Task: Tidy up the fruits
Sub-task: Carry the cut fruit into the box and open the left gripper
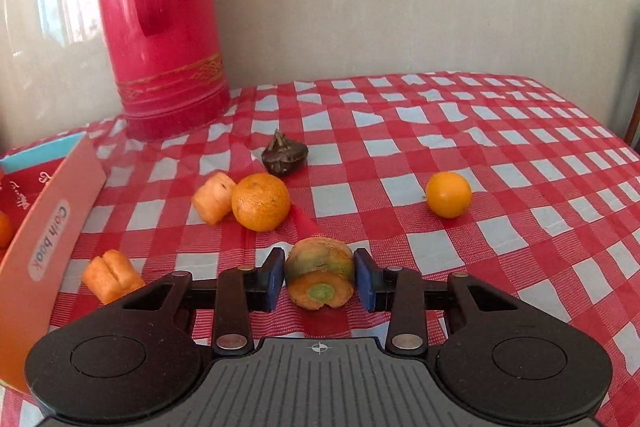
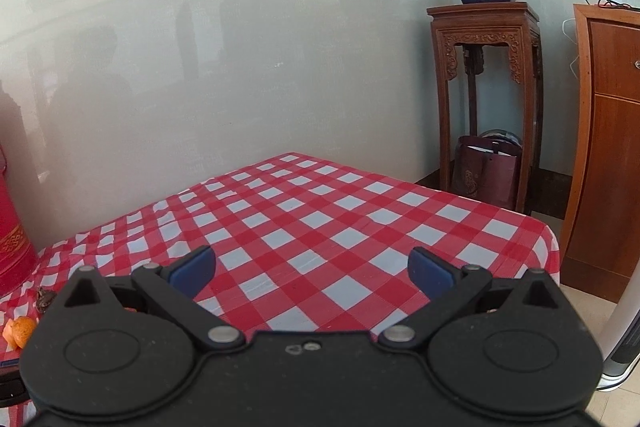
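Carrot stub (image 1: pixel 319 277), green-cored, sits at 6 o'clock on the checked cloth (image 1: pixel 500 163), clamped between the left gripper (image 1: pixel 319 279) pads, probably headed for the box (image 1: pixel 48 227) at 9 o'clock. Right gripper (image 2: pixel 312 273) hangs spread wide, holding nothing, over bare cloth, likely just waiting its turn.

I see a green-orange carrot stub (image 1: pixel 319 277) at lower centre, cut face toward me; tangerine (image 1: pixel 261 201) left of centre; small orange (image 1: pixel 448 194) at right.
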Motion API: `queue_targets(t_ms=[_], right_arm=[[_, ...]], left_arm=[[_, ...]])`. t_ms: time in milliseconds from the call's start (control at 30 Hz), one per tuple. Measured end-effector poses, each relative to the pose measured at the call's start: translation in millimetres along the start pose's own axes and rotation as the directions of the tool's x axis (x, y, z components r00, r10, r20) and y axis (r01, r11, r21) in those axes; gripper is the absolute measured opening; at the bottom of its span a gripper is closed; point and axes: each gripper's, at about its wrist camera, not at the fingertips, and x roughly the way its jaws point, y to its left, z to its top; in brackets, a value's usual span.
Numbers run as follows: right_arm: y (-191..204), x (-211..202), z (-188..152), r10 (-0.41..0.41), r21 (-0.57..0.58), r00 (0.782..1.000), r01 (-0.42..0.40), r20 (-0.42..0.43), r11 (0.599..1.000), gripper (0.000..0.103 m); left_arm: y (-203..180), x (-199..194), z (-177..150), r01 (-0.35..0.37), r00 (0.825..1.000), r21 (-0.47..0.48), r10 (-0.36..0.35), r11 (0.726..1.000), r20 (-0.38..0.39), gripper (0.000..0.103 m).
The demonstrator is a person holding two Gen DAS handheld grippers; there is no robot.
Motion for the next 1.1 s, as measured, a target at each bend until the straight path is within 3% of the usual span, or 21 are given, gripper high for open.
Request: queue_targets(t_ms=[267,533,633,767,900,1000,1100], right_arm=[[14,-4,-3,0.048,-0.028,0.999,-0.048,-0.001,0.998,0.097],[35,-12,-10,0.099,-0.081,0.995,-0.098,0.001,0.992,0.097],[44,-15,-13,0.122,-0.102,0.993,-0.122,-0.003,0.987,0.097],[59,-20,-19,0.152,-0.142,0.988,-0.150,-0.001,0.978,0.097],[74,-25,-23,0.182,-0.174,0.983,-0.180,-0.005,0.968,0.097],[82,-28,-26,0.203,-0.188,0.979,-0.202,-0.014,0.961,0.097],[90,-31,-29,0.225,-0.200,0.974,-0.224,-0.020,0.954,0.097]], left_arm=[[28,-33,9,-0.049,0.996,-0.022,0.050,0.999,0.076,0.038],[98,-62,6,-0.225,0.964,-0.086,0.235,0.971,0.123,0.038],[133,-65,1,-0.306,0.942,-0.138,0.321,0.942,0.102,0.038],[179,-60,-5,-0.412,0.901,-0.246,0.432,0.877,0.030,0.038],[211,-55,-12,-0.495,0.860,-0.296,0.509,0.817,-0.034,0.038],[229,-53,-18,-0.534,0.839,-0.315,0.538,0.785,-0.080,0.038],[241,-50,-24,-0.542,0.837,-0.339,0.531,0.769,-0.132,0.038]])
